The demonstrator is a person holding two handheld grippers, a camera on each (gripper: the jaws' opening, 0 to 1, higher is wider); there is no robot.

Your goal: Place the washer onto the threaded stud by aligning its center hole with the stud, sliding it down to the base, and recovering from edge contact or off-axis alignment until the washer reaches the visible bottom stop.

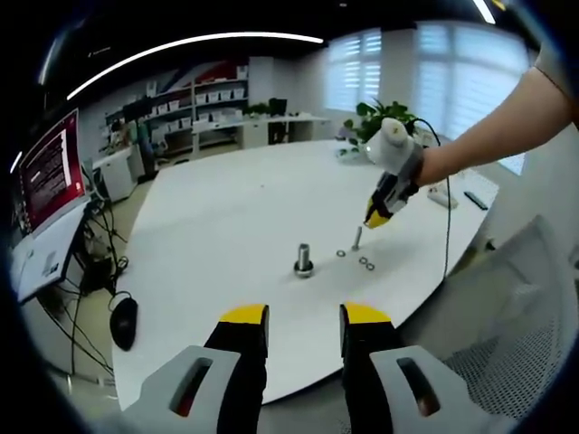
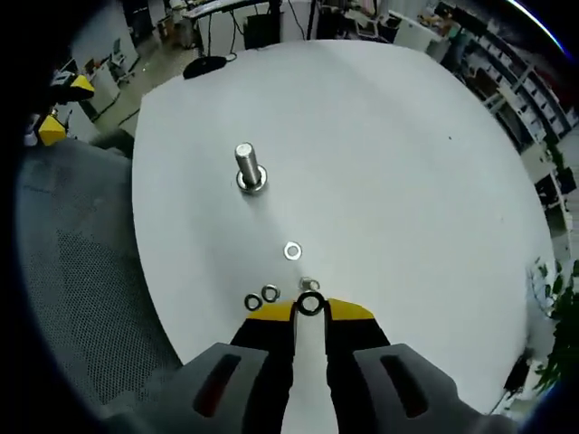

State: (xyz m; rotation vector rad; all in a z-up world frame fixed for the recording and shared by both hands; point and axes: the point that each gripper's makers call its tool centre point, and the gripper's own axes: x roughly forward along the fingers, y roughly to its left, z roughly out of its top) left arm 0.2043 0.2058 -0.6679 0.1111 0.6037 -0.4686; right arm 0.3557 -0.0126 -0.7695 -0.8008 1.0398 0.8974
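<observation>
On the white round table [image 2: 407, 181] the threaded stud [image 2: 249, 168] stands upright on its wide base, well apart from a small cluster of washers lying flat near the table's edge: one washer [image 2: 292, 250] lies alone between stud and cluster, and a pair of washers [image 2: 261, 297] sit side by side just beside the right gripper [image 2: 309, 308]. That gripper's yellow-tipped jaws are nearly together with a dark washer [image 2: 310, 304] at their tips, apparently pinched by its rim, though contact is hard to confirm (a pale washer lies just beyond it). From the left gripper view the right gripper [image 1: 378, 217] shows tilted down over the cluster, while the left gripper [image 1: 304, 318] hangs back, jaws parted and holding nothing. Such a ring is likely light, stiff and slippery; a grip across its outer rim leaves the centre hole free, and it may twist or pop out if squeezed off-centre
</observation>
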